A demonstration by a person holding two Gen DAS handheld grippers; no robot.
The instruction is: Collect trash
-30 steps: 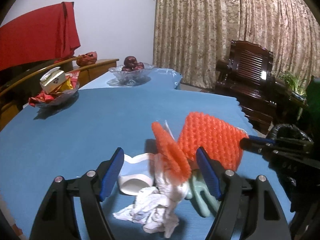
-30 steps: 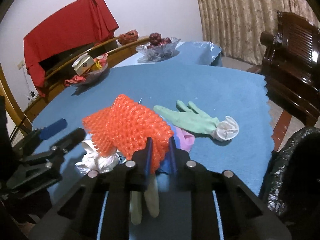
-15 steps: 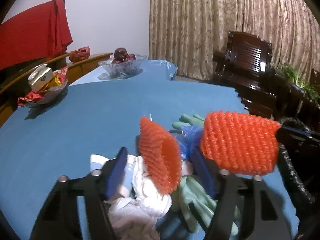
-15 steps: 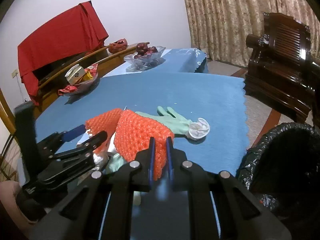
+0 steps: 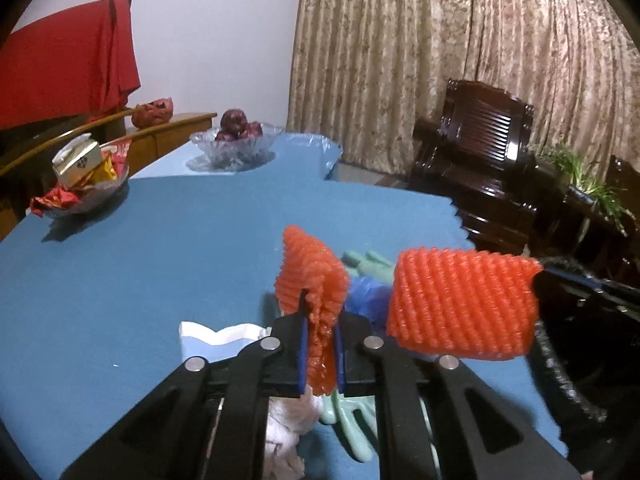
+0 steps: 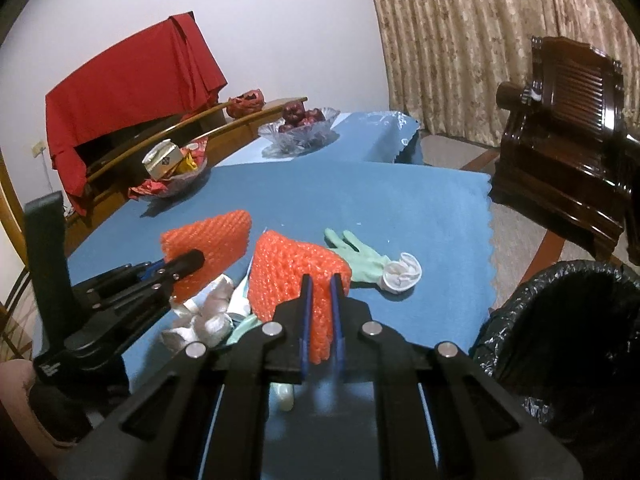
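My left gripper point(image 5: 320, 308) is closing, its blue pads pressing on an orange foam net point(image 5: 308, 264) held above the blue table point(image 5: 180, 248). My right gripper point(image 6: 320, 286) is shut on a second orange foam net point(image 6: 292, 268), also lifted. Below them lie crumpled white tissue point(image 6: 208, 316), a white paper cup point(image 5: 208, 340), a blue plastic scrap point(image 5: 366, 292) and a green glove point(image 6: 360, 258) with a rolled white cuff point(image 6: 402, 278). In the right wrist view, the left gripper point(image 6: 188, 260) and its net point(image 6: 212, 236) show at left.
A bin lined with a black bag point(image 6: 560, 280) stands off the table's right edge. Far back on the table are a glass fruit bowl point(image 5: 232, 146) and a snack dish point(image 5: 84, 188). A dark wooden chair point(image 5: 480, 160) stands beyond the table's scalloped edge.
The left jaws went from wide apart around the standing foam net to clamped on it. Both nets have risen off the table, and the right one has shifted toward the bin.
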